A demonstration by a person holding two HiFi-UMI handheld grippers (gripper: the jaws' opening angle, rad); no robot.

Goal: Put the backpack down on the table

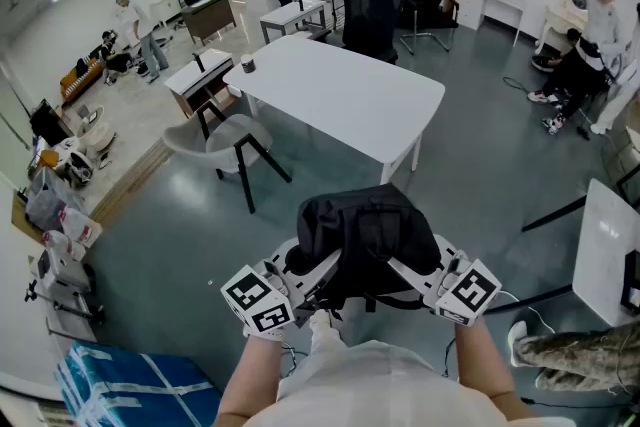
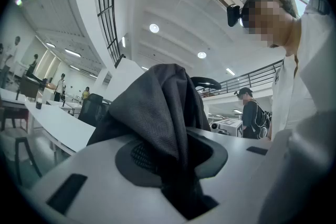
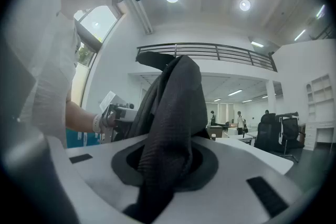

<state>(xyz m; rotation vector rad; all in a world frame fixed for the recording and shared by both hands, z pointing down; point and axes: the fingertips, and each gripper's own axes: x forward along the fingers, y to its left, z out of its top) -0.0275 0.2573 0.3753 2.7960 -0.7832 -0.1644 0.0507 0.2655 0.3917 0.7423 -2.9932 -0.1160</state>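
A black backpack (image 1: 365,240) hangs in the air in front of me, held up between both grippers, short of the white table (image 1: 340,93). My left gripper (image 1: 318,280) is shut on a fold of the bag's black fabric (image 2: 163,113) that fills the gap between its jaws. Pinched in the same way, another fold (image 3: 173,128) sits in my right gripper (image 1: 405,267). Both grippers point level, and each one's marker cube faces up in the head view. The bag's lower part is hidden behind my arms.
A small dark cup (image 1: 248,65) stands at the table's far left corner. A grey chair (image 1: 222,140) sits left of the table and black office chairs (image 1: 372,10) behind it. Another white table edge (image 1: 605,250) is at right. Several people stand in the background.
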